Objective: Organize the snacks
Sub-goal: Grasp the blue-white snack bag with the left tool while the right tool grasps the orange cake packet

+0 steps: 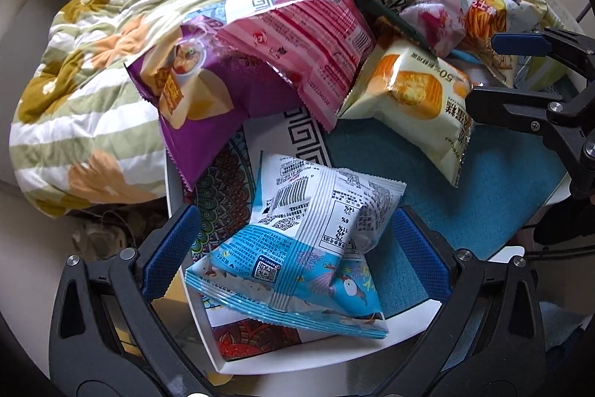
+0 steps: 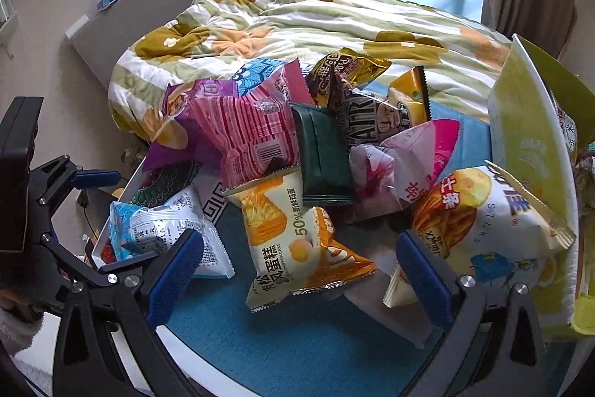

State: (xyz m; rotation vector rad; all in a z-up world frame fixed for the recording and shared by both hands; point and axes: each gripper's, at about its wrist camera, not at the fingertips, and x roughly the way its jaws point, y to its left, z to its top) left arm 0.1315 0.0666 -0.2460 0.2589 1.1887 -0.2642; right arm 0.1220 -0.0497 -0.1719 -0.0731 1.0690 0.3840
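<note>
A pile of snack packets lies on a blue mat (image 2: 297, 341). My left gripper (image 1: 293, 248) is open, its blue pads either side of a blue-and-white packet (image 1: 297, 248) without closing on it. My right gripper (image 2: 301, 270) is open, just above a cream-and-orange cake packet (image 2: 290, 240), which also shows in the left wrist view (image 1: 412, 99). A white-and-yellow potato stick bag (image 2: 494, 229) lies by its right finger. Behind are a pink packet (image 2: 253, 133), a purple bag (image 1: 193, 99), a dark green pouch (image 2: 323, 159) and a pink-and-white packet (image 2: 394, 166).
A green-and-white carton (image 2: 528, 136) stands open at the right. A flowered quilt (image 2: 297, 21) covers the bed behind the pile. A patterned board (image 1: 297, 140) lies under the packets. The left gripper shows at the left of the right wrist view (image 2: 93, 181).
</note>
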